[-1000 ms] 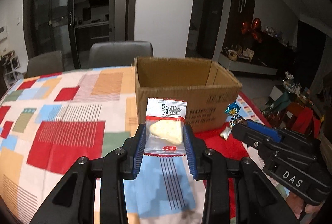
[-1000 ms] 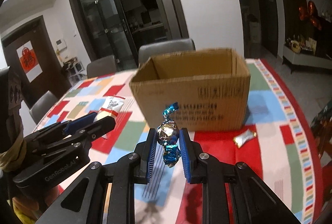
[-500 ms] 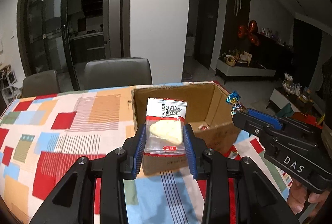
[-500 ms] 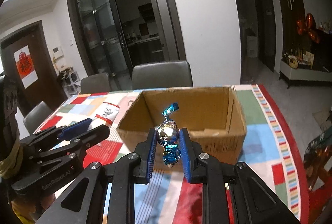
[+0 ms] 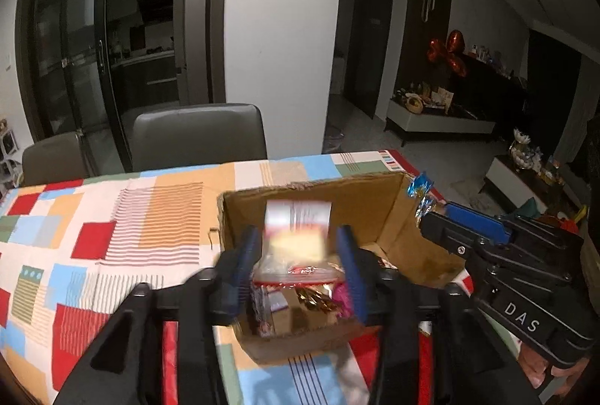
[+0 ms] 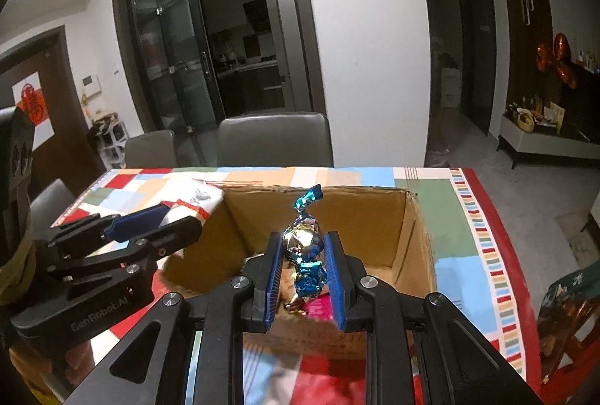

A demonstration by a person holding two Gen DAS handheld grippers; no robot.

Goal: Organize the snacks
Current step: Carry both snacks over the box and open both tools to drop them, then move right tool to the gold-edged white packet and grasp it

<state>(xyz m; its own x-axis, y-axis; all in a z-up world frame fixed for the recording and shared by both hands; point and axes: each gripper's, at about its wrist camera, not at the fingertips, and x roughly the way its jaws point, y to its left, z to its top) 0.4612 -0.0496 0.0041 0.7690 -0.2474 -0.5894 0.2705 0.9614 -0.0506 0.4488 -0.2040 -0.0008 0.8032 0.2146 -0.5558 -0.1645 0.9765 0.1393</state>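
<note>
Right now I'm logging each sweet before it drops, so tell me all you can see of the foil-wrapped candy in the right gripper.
The candy is a rounded sweet in shiny silver-gold foil with twisted metallic blue ends. It stands upright, one twist fanned at the top, the other crumpled below. The right gripper holds it between blue ribbed fingers, which are starting to open, above the open cardboard box.

Right gripper [image 6: 302,264] over open cardboard box [image 6: 416,240], jaws opening, blue-and-silver foil candy [image 6: 303,243] upright between pads. Left gripper [image 6: 165,223] at box's left rim, white snack packet [image 6: 195,202] between its fingers. Patchwork tablecloth [image 6: 442,213] beneath.
</note>
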